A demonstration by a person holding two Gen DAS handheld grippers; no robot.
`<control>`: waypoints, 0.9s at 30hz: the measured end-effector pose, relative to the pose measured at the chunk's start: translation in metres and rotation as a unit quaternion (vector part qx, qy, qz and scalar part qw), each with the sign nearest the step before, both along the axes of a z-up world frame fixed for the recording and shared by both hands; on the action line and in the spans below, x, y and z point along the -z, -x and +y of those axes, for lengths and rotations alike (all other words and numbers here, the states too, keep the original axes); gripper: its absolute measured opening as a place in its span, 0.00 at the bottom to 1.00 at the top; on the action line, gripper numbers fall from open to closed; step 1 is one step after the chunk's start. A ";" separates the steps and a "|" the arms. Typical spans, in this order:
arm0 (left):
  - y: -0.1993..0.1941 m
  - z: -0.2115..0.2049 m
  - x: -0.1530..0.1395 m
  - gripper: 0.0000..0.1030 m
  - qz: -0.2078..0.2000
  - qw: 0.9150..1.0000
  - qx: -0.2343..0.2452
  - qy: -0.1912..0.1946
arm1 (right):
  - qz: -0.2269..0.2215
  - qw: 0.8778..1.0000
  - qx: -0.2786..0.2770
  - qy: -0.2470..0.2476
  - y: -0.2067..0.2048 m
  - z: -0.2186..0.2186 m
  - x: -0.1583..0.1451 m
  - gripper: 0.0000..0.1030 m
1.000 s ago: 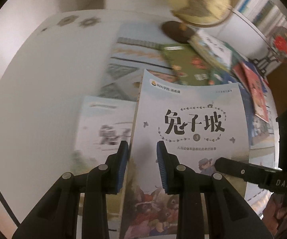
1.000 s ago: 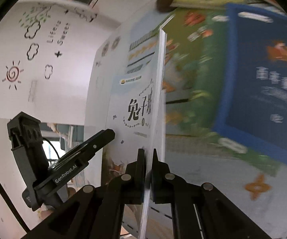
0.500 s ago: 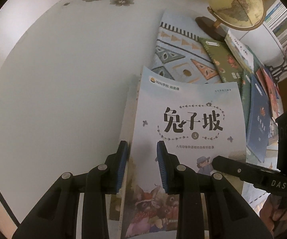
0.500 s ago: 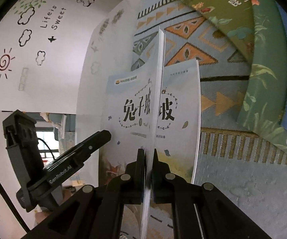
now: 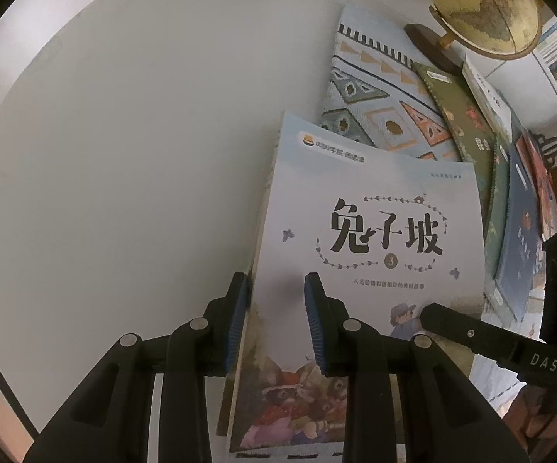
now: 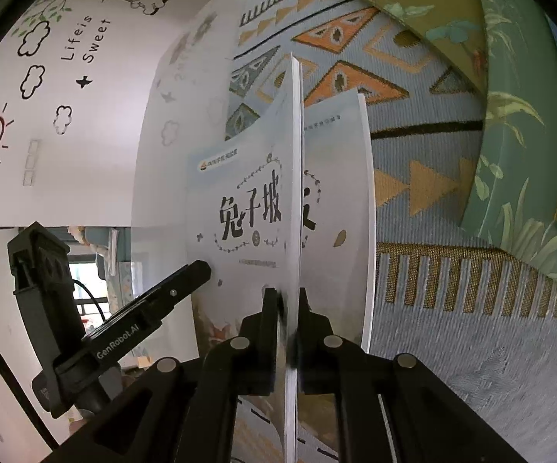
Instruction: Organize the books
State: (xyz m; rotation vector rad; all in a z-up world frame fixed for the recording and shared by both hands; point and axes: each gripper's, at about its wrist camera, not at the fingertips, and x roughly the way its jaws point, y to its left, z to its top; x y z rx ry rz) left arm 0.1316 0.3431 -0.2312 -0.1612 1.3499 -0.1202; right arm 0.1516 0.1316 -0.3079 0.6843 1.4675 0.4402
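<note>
Right gripper [image 6: 288,301] (still clamped) lower now, book [image 6: 247,208] nearer second copy [image 6: 340,200]

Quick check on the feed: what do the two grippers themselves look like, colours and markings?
Left gripper: matte black linkage fingers with silver rivets and ribbed blue pads. Right gripper: the same black build and rivets, pad colour hidden. White lettering shows on the housings: "GenRobot.AI" on the left, "DAS" on the right.

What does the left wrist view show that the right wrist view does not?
Only the left wrist view shows the beige globe on a dark wooden base and the open left gripper. Only the right wrist view shows the white wall with cloud and sun drawings and the right gripper clamping the book's edge. Both show the pale blue paperback numbered 3 and the patterned woven mat.
</note>
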 end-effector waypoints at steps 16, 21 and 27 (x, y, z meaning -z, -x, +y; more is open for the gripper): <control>0.000 0.001 -0.009 0.29 -0.011 1.000 0.000 -0.023 | 0.016 0.998 0.045 0.051 0.019 -0.042 -0.003 0.20; -0.003 0.003 -0.008 0.29 -0.008 0.999 -0.013 -0.034 | 0.011 0.998 0.048 0.041 0.023 -0.040 0.001 0.20; 0.000 0.012 -0.008 0.29 -0.004 0.999 -0.026 -0.036 | 0.013 0.997 0.057 0.042 0.026 -0.038 -0.002 0.21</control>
